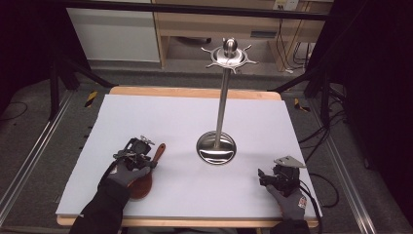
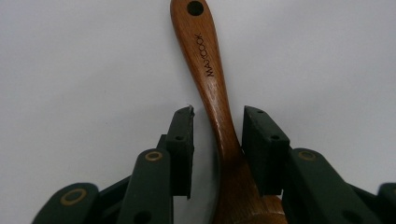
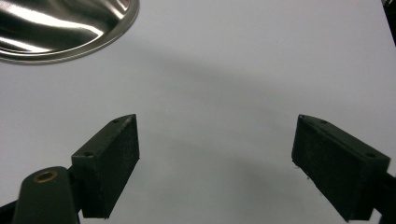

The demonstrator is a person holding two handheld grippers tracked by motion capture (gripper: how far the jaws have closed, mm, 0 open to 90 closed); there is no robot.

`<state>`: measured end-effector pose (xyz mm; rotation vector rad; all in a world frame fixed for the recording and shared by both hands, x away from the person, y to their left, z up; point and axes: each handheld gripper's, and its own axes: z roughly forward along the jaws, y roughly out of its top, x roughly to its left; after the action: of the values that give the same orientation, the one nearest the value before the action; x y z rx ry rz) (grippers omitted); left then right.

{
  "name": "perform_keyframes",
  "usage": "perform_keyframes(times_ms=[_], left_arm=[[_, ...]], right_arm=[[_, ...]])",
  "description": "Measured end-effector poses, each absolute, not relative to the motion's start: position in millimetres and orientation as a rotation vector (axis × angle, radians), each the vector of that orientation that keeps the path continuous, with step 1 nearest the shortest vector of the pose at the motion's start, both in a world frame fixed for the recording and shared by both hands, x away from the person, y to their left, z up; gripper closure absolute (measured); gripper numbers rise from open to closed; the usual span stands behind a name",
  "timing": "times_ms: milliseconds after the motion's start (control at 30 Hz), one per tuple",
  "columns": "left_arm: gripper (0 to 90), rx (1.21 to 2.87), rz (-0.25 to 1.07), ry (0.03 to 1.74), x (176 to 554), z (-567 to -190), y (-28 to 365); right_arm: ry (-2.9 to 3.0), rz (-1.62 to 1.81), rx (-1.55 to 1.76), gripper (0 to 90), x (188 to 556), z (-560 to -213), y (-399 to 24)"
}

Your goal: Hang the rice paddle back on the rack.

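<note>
A brown wooden spoon (image 1: 145, 181) lies on the white table top (image 1: 195, 117) at the front left, its handle (image 2: 208, 65) pointing away from me, with a hole at the far end. My left gripper (image 1: 150, 161) straddles the handle just above the bowl. In the left gripper view (image 2: 217, 140) the right pad (image 2: 261, 144) lies against the wood, while a narrow gap separates the left pad (image 2: 183, 149) from it. At the front right, my right gripper (image 1: 263, 178) rests low over bare table, its jaws (image 3: 215, 158) wide open with nothing between them.
A steel utensil stand has its round dished base (image 1: 216, 148) at the table's middle and a tall pole up to a hooked ring (image 1: 229, 56). The edge of that base (image 3: 60, 28) lies ahead and to the left of the right gripper. Cables trail off the table's right side.
</note>
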<state>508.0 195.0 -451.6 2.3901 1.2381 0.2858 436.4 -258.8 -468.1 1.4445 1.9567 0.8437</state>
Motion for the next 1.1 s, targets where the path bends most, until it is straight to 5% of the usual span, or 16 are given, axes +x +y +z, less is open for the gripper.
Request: perform_keyframes(times_ms=[1100], left_arm=[[77.7,2.435,0.238,1.296,516.8,-450.2,190.8]], right_arm=[[1.976,0.844,1.443,15.2,437.3,-468.3,-259.7]])
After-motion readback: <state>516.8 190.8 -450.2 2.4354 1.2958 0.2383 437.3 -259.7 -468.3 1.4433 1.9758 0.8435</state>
